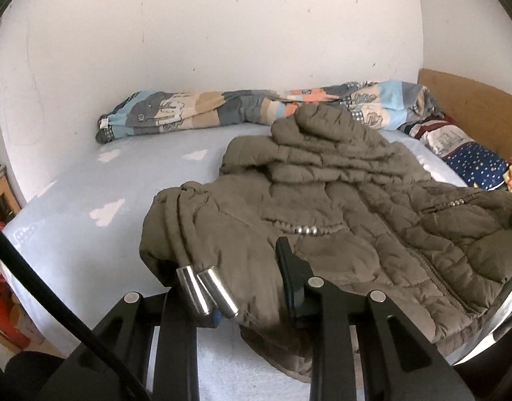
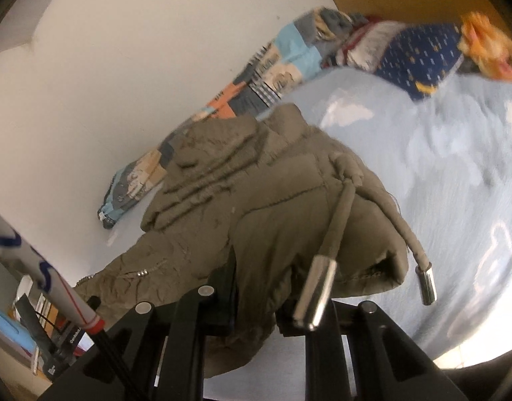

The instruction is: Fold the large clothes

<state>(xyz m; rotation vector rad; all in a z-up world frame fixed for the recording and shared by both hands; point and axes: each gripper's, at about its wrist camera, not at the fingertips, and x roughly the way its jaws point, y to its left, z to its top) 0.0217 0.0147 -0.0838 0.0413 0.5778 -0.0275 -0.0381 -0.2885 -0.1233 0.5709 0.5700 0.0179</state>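
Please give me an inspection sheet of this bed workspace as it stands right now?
Surface: light blue bed sheet with white cloud print, mostly bare.
Job's things: olive quilted jacket, crumpled, near edge lifted; metal-tipped drawstrings dangling.
Clutter: rolled patchwork duvet along the wall; star-print pillow; orange item at the pillow, unclear.
Grippers: left claw shut on jacket hem; right claw shut on jacket fabric.
Cables: black cable beside left claw.
Surroundings: white wall; wooden headboard.

Open sheet lies left of the jacket; a rolled quilt lines the wall, and pillows with the headboard bound the right.
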